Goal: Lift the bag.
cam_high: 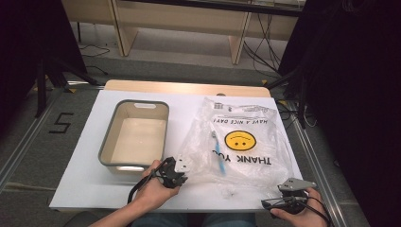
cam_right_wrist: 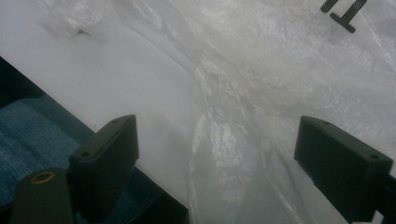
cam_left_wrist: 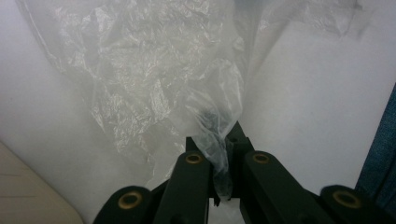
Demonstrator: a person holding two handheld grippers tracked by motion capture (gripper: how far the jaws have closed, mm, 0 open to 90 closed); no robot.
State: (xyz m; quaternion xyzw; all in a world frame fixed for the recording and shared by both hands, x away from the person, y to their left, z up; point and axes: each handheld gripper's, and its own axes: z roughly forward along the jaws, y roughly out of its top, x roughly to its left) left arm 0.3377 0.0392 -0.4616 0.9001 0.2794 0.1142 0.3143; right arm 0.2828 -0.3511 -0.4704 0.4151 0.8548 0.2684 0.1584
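Clear plastic bag [cam_high: 236, 142] lies flat on the table [cam_high: 85, 189], near corner clamped in our L gripper [cam_left_wrist: 223, 154] w/ R gripper [cam_right_wrist: 215, 154] agape; next, we judge, R closes on its edge.

one bag [cam_high: 236, 137] – one bin [cam_high: 135, 135] – one toothbrush [cam_high: 218, 153]

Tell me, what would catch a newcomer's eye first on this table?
Probably the clear plastic bag with its yellow smiley face and THANK YOU print, spread over the right half of the white table, with a blue toothbrush showing inside it. The left gripper pinches a twisted handle of the bag at its near left corner, while the right gripper waits open at the near right. A grey-rimmed empty tub sits to the left.
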